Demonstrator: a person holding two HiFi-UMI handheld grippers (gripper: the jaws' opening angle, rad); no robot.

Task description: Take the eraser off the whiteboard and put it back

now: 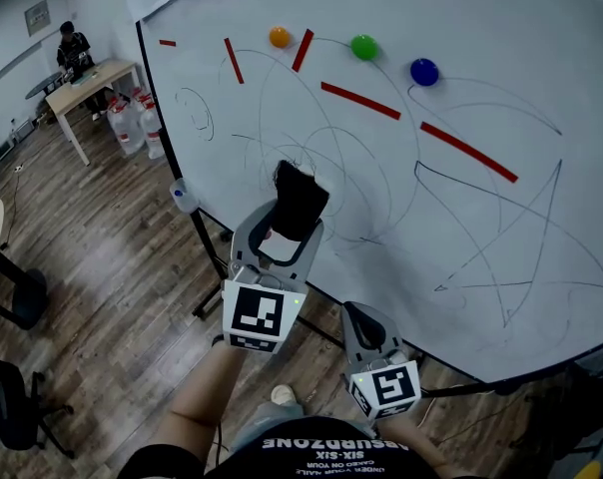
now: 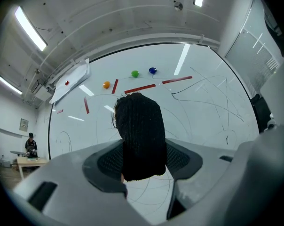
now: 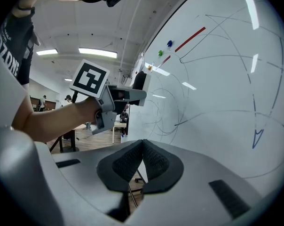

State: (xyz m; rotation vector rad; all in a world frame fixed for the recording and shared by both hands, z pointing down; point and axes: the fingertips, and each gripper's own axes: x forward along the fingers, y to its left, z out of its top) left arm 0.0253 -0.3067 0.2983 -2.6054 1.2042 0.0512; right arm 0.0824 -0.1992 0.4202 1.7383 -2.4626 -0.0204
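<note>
A black eraser (image 1: 300, 203) (image 2: 139, 135) stands upright between the jaws of my left gripper (image 1: 285, 230) (image 2: 143, 161), which is shut on it. It is held up in front of the whiteboard (image 1: 481, 88) (image 2: 203, 112), over a patch of dark scribbles at the board's lower left. Whether it touches the board I cannot tell. In the right gripper view the eraser (image 3: 139, 80) shows at the left gripper's tip, close to the board (image 3: 217, 102). My right gripper (image 1: 359, 317) (image 3: 143, 147) hangs lower, near the board's bottom edge, pads pressed together and empty.
Orange (image 1: 280, 37), green (image 1: 363, 47) and blue (image 1: 424, 72) magnets and several red strips (image 1: 359, 100) sit high on the board. A wooden table (image 1: 92, 76), a person (image 1: 74, 46) and water bottles (image 1: 137, 123) are at far left. Chairs (image 1: 12, 297) stand on the wooden floor.
</note>
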